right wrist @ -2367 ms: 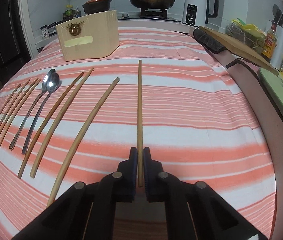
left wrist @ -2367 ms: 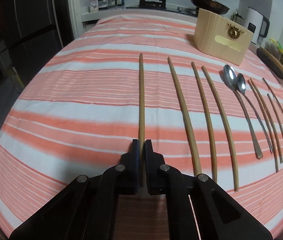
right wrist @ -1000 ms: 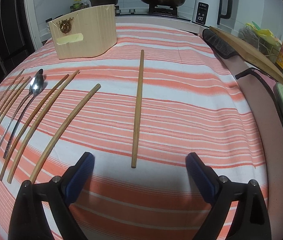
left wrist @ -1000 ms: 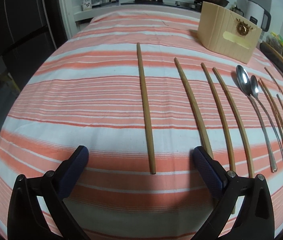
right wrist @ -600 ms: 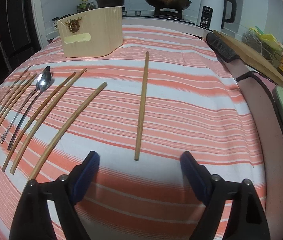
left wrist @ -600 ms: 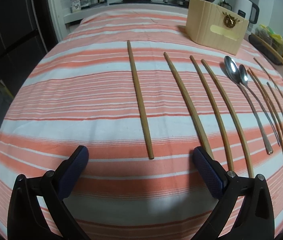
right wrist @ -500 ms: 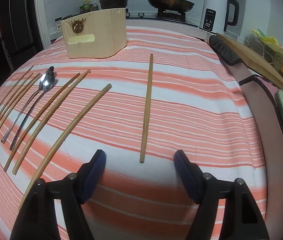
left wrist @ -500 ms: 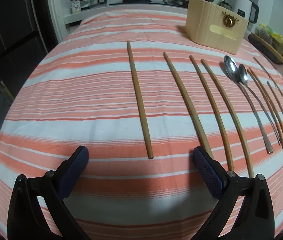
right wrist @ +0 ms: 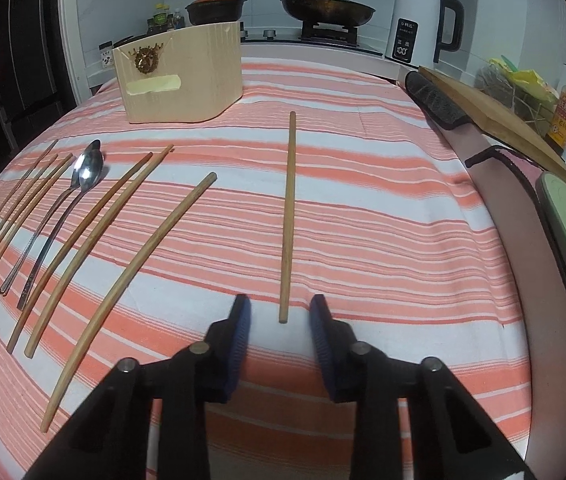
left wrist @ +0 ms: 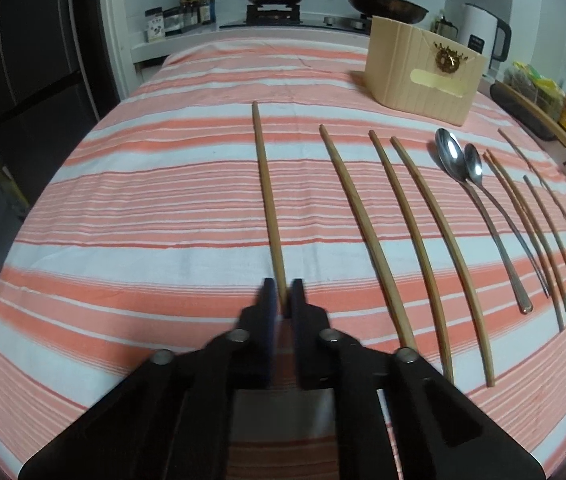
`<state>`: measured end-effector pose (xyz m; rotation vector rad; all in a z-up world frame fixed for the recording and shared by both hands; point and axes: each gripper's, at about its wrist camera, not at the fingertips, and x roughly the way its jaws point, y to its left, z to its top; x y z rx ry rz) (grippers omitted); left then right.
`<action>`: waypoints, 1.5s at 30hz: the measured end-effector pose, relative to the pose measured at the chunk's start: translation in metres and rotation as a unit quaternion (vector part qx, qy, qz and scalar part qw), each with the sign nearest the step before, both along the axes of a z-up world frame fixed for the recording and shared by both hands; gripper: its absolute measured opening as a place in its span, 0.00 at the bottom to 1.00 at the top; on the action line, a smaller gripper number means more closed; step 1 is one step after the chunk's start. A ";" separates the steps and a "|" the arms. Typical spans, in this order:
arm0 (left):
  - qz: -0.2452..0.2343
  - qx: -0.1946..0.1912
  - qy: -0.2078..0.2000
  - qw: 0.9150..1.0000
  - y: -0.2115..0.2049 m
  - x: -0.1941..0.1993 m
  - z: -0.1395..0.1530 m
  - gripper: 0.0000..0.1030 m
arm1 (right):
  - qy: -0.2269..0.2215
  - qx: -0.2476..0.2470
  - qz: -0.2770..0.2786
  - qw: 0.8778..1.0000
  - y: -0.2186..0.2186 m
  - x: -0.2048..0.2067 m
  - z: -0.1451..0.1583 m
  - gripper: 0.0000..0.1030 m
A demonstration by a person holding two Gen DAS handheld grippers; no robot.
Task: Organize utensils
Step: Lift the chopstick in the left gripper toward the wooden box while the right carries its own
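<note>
Hiding chopstick [left wrist: 268, 200] near end: pinching left claw [left wrist: 282, 300].

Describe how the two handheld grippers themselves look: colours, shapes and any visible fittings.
Both look alike: the left gripper and right gripper have matte black angular linkage arms joined by round silver pins, ending in flat fingers faced with dark blue ribbed pads. No cables, markings or sleeves show.

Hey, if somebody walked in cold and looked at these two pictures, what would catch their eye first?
Probably the orange and white striped cloth with utensils laid out in a neat row: long wooden sticks, two metal spoons and thinner chopsticks. Next, the left tool clamped on the near end of the leftmost stick, and the right tool, just closing, straddling the rightmost stick without touching. A beige holder stands behind the row.
</note>
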<state>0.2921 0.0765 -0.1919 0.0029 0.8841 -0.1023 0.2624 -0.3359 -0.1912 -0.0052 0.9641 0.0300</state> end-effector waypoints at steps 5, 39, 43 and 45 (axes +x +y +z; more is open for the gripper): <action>0.009 -0.031 -0.023 0.999 0.010 -0.008 0.010 0.02 | -0.003 0.014 -0.005 1.000 -0.005 -0.001 0.004 0.04; -0.069 -0.105 -0.212 0.969 -0.003 -0.073 0.227 0.02 | -0.214 0.020 0.052 0.975 0.054 -0.061 0.237 0.05; -0.088 -0.113 -0.209 0.967 -0.014 -0.070 0.234 0.02 | -0.221 0.030 0.059 0.973 0.057 -0.067 0.246 0.05; -0.095 -0.120 -0.209 0.966 -0.019 -0.067 0.239 0.02 | -0.225 0.038 0.062 0.972 0.059 -0.068 0.250 0.05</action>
